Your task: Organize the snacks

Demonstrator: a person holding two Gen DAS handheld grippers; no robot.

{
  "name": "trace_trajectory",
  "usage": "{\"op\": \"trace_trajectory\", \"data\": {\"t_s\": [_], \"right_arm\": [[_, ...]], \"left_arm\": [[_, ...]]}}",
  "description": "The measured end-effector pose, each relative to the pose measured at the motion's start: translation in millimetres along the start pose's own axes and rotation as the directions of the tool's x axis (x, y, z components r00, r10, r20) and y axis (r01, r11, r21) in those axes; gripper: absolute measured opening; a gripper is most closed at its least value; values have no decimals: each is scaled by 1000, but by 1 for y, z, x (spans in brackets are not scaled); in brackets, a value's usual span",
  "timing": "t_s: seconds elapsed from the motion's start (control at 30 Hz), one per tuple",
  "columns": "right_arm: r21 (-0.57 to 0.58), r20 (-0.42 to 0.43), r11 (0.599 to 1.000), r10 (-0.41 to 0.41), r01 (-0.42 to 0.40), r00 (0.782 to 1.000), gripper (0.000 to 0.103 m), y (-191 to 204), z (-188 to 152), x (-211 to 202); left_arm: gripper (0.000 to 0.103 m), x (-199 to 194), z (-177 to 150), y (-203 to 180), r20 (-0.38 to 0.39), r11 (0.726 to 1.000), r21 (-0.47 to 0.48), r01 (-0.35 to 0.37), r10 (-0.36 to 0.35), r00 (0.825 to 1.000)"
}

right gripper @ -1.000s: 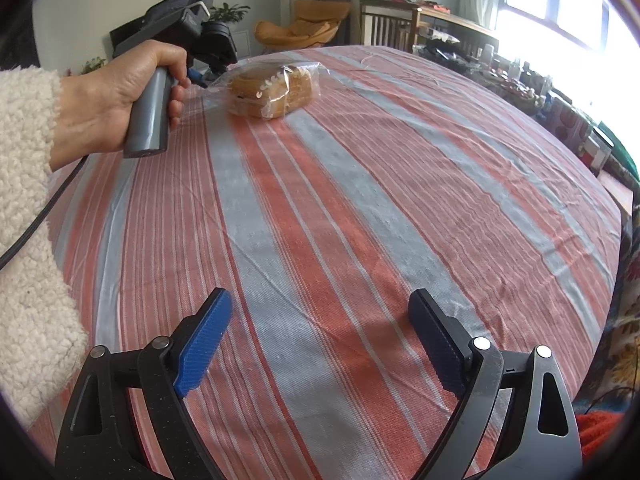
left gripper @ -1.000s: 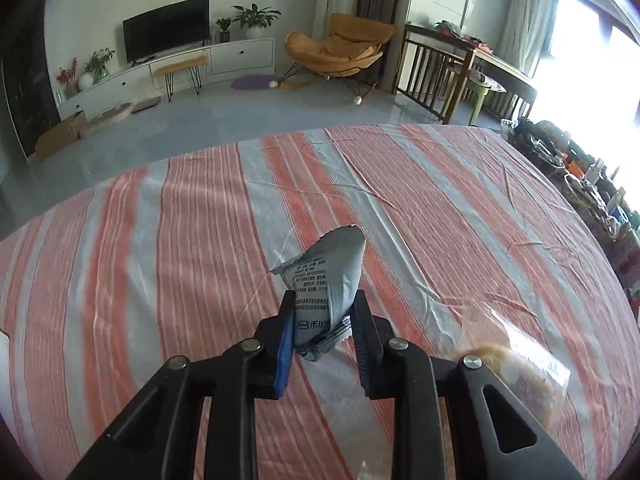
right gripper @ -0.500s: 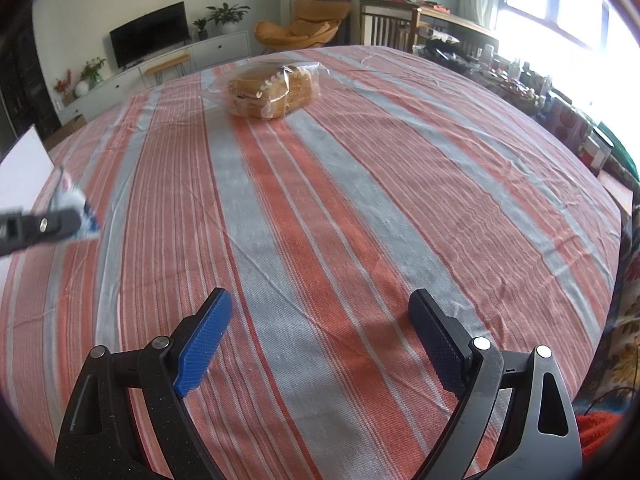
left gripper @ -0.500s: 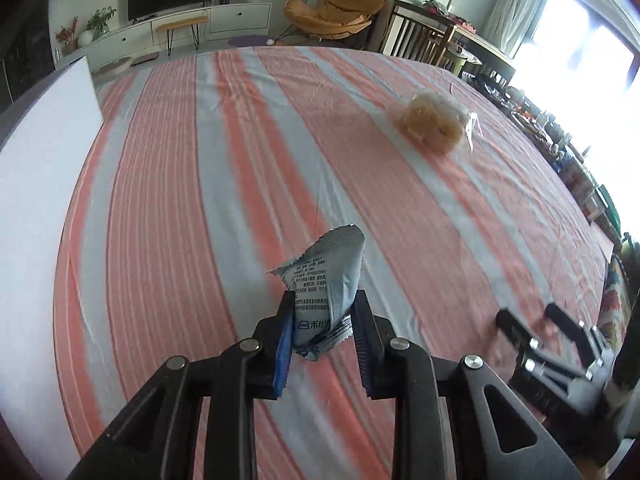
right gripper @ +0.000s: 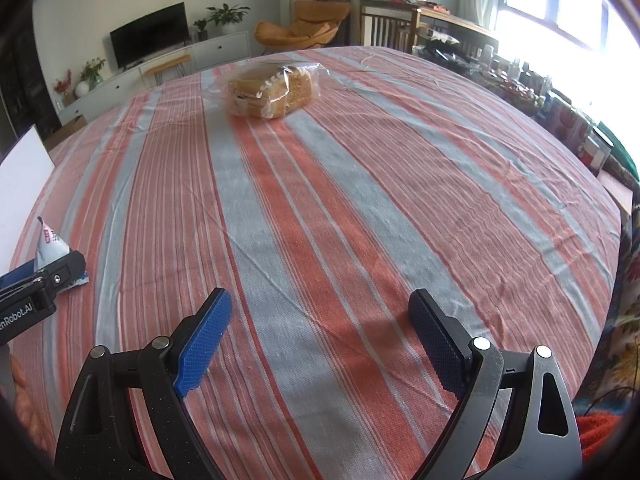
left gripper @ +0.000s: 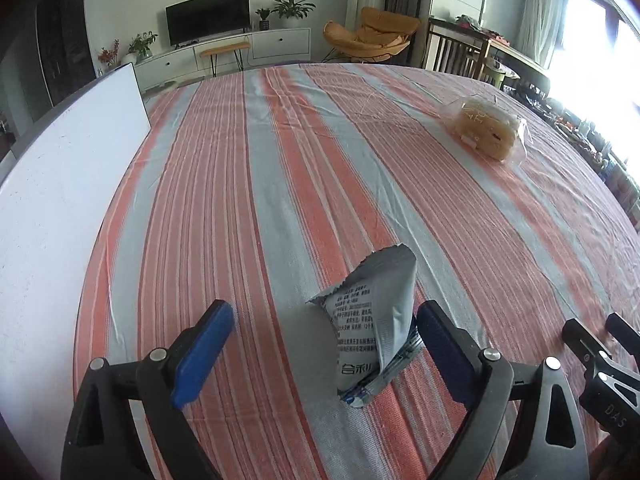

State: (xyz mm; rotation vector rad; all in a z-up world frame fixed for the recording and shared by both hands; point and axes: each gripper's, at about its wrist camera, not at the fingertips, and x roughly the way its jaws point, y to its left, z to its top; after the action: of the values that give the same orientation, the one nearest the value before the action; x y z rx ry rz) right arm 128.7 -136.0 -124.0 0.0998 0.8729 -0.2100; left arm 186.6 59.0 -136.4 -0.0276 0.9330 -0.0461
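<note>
A grey foil snack packet [left gripper: 372,320] with printed text stands on the striped tablecloth [left gripper: 280,184] between the fingers of my left gripper [left gripper: 325,308]. The jaws are opening and the pads stand off the packet, which leans close to the right finger. In the right wrist view the same packet [right gripper: 50,244] shows at the far left behind a left finger [right gripper: 64,270]. A bagged loaf of bread [right gripper: 270,90] lies at the far side of the table, also seen as the loaf [left gripper: 486,132]. My right gripper [right gripper: 320,304] hovers open over bare cloth, holding nothing.
A white board [left gripper: 60,184] lies along the table's left edge, close to the packet. The right gripper [left gripper: 594,326] shows at the lower right of the left wrist view. Cluttered shelves line the right side; a TV unit and an orange chair stand beyond the table.
My left gripper carried the packet from beside the bread to the table's left side near the white board, then opened and let it go. The right gripper stayed still.
</note>
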Motion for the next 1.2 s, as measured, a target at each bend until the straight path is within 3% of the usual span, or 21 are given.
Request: {"op": "trace_trajectory", "data": {"t_s": [0.07, 0.87, 1.03, 1.2], "right_arm": [[0, 0, 1000, 0, 0, 1000, 92, 0, 0, 0], [1, 0, 1000, 1, -1, 1000, 92, 0, -1, 0], [39, 10, 999, 37, -37, 999, 92, -8, -1, -4], [75, -19, 996, 52, -50, 998, 90, -17, 32, 1]], "left_arm": [[103, 4, 1, -3, -18, 1000, 14, -20, 20, 1000], [103, 5, 1, -6, -19, 1000, 14, -27, 27, 999], [103, 5, 1, -5, -19, 1000, 14, -27, 27, 999], [103, 5, 1, -6, -19, 1000, 14, -27, 28, 999]]}}
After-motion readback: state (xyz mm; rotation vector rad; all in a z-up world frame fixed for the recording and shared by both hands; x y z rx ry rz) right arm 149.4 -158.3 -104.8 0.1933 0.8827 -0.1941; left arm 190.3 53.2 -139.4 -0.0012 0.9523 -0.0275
